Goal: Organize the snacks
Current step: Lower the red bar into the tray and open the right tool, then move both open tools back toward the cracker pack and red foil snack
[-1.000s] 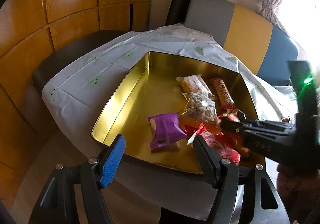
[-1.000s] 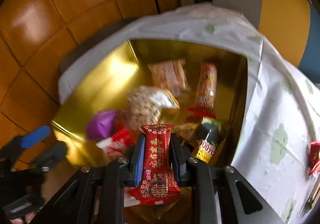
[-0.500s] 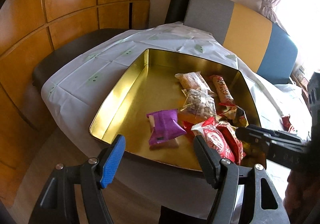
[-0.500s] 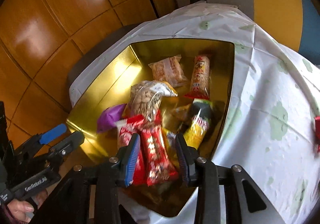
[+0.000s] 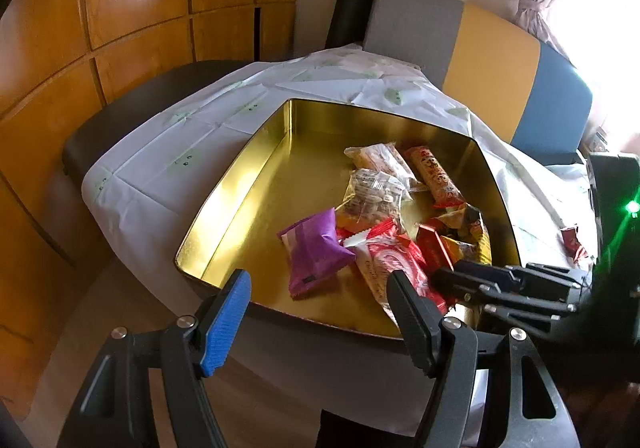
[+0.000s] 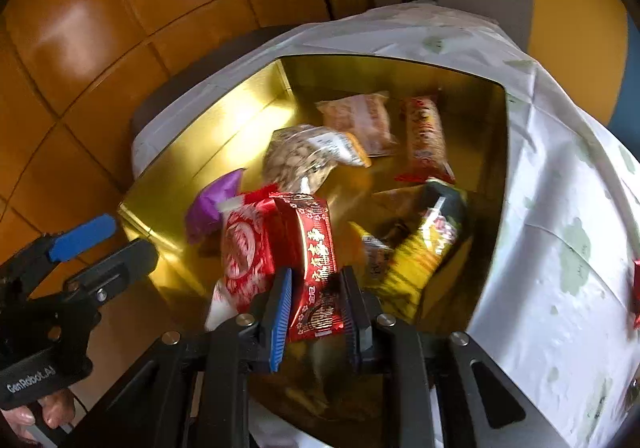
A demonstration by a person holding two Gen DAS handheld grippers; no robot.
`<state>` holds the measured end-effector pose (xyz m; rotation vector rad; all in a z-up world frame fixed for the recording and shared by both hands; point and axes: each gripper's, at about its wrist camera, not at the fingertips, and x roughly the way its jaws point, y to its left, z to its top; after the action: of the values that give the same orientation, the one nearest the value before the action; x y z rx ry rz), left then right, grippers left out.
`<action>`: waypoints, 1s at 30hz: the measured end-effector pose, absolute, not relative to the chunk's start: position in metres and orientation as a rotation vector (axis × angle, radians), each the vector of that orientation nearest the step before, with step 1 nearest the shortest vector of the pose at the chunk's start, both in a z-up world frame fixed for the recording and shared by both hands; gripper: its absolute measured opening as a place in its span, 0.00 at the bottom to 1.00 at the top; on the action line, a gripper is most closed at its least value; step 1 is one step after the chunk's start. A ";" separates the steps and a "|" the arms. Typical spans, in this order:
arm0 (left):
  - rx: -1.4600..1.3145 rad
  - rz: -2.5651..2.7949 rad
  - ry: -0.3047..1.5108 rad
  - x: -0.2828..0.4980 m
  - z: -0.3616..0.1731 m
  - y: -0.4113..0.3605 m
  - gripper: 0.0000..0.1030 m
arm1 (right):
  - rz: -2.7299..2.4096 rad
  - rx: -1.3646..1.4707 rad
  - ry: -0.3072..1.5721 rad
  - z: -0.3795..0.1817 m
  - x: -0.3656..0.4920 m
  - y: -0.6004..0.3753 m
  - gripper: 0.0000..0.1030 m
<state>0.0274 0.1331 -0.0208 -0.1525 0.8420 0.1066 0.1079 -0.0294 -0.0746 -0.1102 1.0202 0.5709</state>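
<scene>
My left gripper (image 6: pixel 104 248) carries the white lettering "GenRobot.AI" along its black body. The dark red packet (image 6: pixel 314 260) between my right gripper's pads bears gold Chinese characters that I cannot read clearly.

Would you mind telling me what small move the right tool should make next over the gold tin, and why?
Probably finish closing and lift slightly. The right tool has its jaws closing with the dark red packet between them; that packet leans on the red-and-white packet in a crowded pile, while the gold tin has bare floor at left.
</scene>
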 end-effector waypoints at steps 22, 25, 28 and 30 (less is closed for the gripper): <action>-0.118 0.064 0.806 0.017 -0.006 0.115 0.69 | 0.455 -0.003 0.899 -0.038 0.076 -0.074 0.33; -0.106 0.055 0.800 0.016 -0.003 0.110 0.69 | 0.418 0.028 0.884 -0.034 0.072 -0.093 0.33; -0.094 0.042 0.795 0.015 -0.001 0.105 0.69 | 0.365 0.070 0.874 -0.032 0.072 -0.116 0.33; -0.083 0.032 0.793 0.015 0.001 0.100 0.69 | 0.330 0.095 0.868 -0.029 0.070 -0.132 0.33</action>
<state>0.0146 0.1002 0.0007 -0.0833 0.7933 0.0323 0.0702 -0.1317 -0.0293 0.0950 0.8681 0.3299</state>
